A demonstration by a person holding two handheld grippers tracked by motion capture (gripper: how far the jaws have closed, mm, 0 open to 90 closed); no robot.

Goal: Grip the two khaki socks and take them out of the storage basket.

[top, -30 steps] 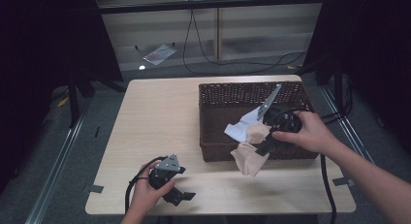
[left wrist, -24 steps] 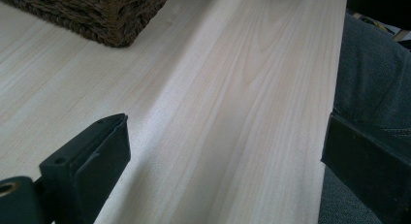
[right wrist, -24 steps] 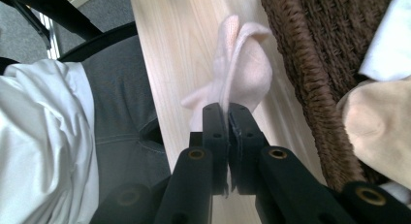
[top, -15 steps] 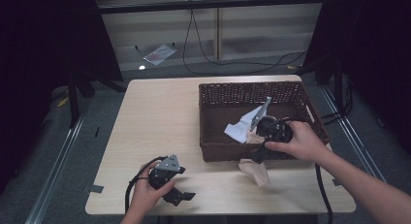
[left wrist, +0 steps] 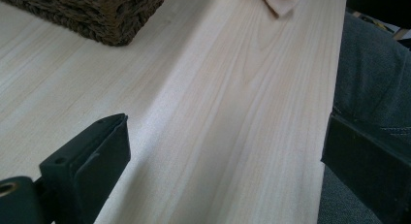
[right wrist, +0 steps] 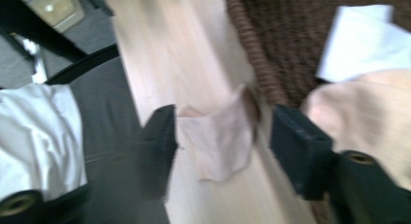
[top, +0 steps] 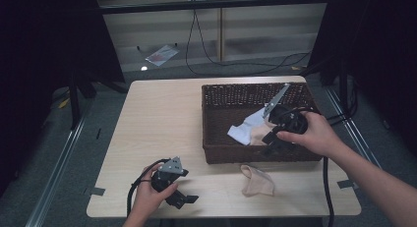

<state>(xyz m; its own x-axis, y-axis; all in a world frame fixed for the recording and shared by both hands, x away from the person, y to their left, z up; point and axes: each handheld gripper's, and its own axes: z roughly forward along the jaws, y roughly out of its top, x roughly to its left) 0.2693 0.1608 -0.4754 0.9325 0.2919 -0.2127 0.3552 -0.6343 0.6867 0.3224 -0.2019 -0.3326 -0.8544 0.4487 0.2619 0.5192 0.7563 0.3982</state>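
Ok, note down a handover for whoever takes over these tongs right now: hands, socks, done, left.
Left tongs: open, holding nothing, low over the table near its front edge.
Right tongs: at the wicker basket's near rim; its jaws have just been opening, nothing gripped.
Things: one beige sock lies on the table just in front of the basket. A white sock and a second beige sock lie inside it.
Done: apparently one sock is out of the basket.
Left: probably the two socks inside; check which way they should go.
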